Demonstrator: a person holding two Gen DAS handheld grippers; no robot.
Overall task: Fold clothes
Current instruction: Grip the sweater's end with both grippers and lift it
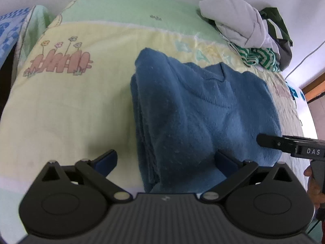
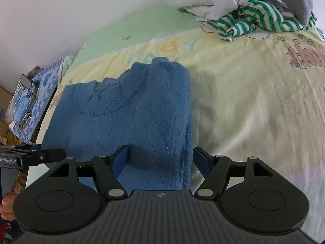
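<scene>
With both grippers, left [image 1: 164, 160] and right [image 2: 160, 158], spread open over the sweater [image 1: 203, 111] hem, I'd pinch both layers evenly near the bed's [image 1: 71, 111] front edge.

sweater [image 1: 203, 111] on bedspread [image 1: 71, 111] | clothes pile [image 1: 249, 38] behind, far corner

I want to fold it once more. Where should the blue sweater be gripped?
Grip the blue sweater at its near hem, one gripper per corner, coming from the near side. Its sides are already folded in and the collar lies far, so the hem lifts over toward the collar.
</scene>
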